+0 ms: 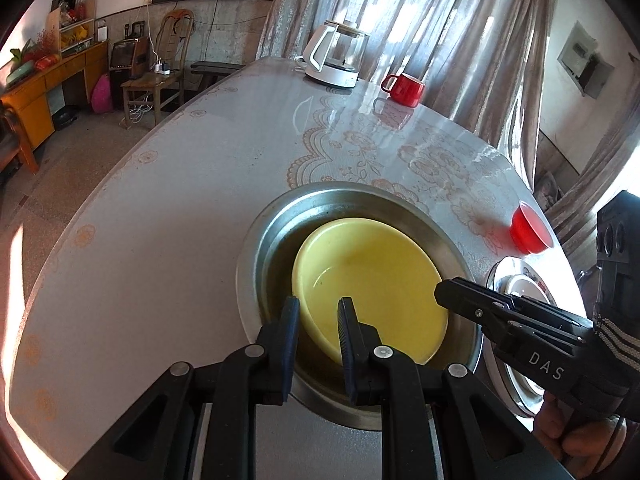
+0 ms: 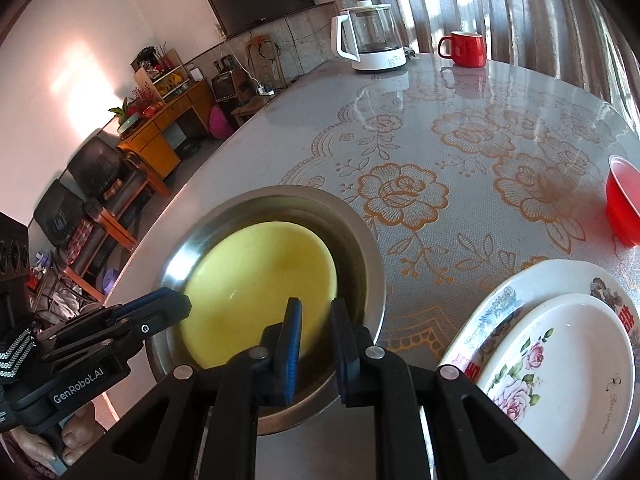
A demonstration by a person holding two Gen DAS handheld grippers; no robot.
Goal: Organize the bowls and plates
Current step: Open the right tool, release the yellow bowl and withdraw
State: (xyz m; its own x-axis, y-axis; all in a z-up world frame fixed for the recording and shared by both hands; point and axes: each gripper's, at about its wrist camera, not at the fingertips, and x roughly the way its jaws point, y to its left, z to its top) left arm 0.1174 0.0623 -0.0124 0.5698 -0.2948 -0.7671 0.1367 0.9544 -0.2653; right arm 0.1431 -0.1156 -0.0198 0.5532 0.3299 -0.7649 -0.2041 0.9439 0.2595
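Observation:
A yellow bowl (image 1: 372,284) sits inside a wide steel basin (image 1: 276,224), also in the right wrist view, where the yellow bowl (image 2: 256,280) lies in the steel basin (image 2: 360,240). My left gripper (image 1: 318,312) hangs open just over the bowl's near rim, holding nothing. My right gripper (image 2: 316,312) is open above the bowl's near right edge, empty. A small red bowl (image 2: 624,204) stands at the right. A white floral plate (image 2: 560,360) lies stacked on a larger patterned plate (image 2: 496,304).
A glass kettle on a white base (image 2: 372,36) and a red mug (image 2: 464,48) stand at the table's far side. The round table (image 2: 460,140) has a floral glossy cover. Beyond its left edge are a floor, chairs and a cabinet.

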